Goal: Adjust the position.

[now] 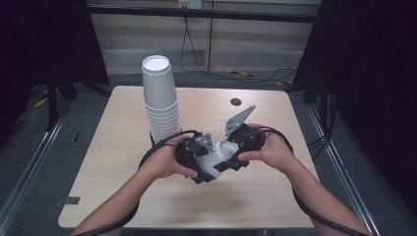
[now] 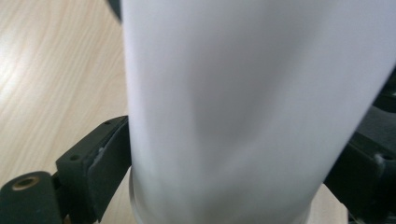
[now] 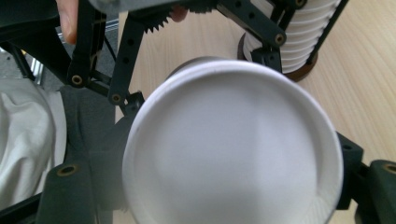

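cup: 1 loose white paper cup, closest to the left gripper's lens, blurred. It lies on its side above the table, held between both grippers, mouth toward the right gripper. In the high view the cup sits at mid-table, near the front edge.
cup interior: the right gripper view looks straight into the open mouth; rolled rim visible all round except the bottom, which is cut off by the frame edge.
left gripper: jaws flank the cup wall on both sides, pads right against it. Clamped or just resting, cannot tell; too blurred at the contact line.
right gripper: jaws either side of the cup at its rim end; one black jaw shows just beside the rim. Real pressure on it, cannot tell; the cup hides the pads.
hands: 2, left hand and right hand, one per gripper.
stack: 1 stack of white cups, upside down, left of centre on the table, behind the left gripper. Nested rims too fine to count; at least eight or so. In the right gripper view its top is cut off and gripper linkage crosses it.
table: 1 light wood top.
hole: 1 dark round spot on the far part of the table.
cables: 1 per gripper, trailing back along the forearms.
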`<state>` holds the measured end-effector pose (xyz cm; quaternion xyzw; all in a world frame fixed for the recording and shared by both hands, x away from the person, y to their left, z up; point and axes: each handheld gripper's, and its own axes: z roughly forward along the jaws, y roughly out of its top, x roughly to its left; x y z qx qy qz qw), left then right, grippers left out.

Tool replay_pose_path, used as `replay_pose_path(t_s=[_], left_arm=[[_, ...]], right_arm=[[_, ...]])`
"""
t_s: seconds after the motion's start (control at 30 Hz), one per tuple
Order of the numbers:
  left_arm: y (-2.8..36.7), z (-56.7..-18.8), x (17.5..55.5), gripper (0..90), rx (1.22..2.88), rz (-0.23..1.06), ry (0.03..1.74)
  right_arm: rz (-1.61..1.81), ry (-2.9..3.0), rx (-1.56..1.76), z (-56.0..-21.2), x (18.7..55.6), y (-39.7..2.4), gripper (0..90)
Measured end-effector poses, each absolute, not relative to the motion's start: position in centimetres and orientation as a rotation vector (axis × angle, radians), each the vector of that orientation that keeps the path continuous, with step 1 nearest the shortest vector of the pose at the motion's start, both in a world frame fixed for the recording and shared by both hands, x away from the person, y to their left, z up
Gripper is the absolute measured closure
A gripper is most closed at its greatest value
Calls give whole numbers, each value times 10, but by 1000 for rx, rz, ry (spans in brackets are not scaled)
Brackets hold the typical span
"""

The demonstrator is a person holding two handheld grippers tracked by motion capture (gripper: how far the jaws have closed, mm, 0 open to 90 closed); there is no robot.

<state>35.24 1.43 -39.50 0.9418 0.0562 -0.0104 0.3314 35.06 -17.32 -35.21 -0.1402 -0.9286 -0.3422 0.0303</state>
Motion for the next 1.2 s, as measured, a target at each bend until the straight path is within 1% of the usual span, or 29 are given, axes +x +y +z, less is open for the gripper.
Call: replay_pose_path(t_s=[0.8, 1.2], left_arm=[[24, -385, 353, 82, 2408, -11, 158], [31, -392, 354, 82, 2358, -5, 211]], right_arm=[[-1043, -2866, -496, -357, 353, -188, 229], [-1119, -2832, -555, -356, 353, -205, 227]])
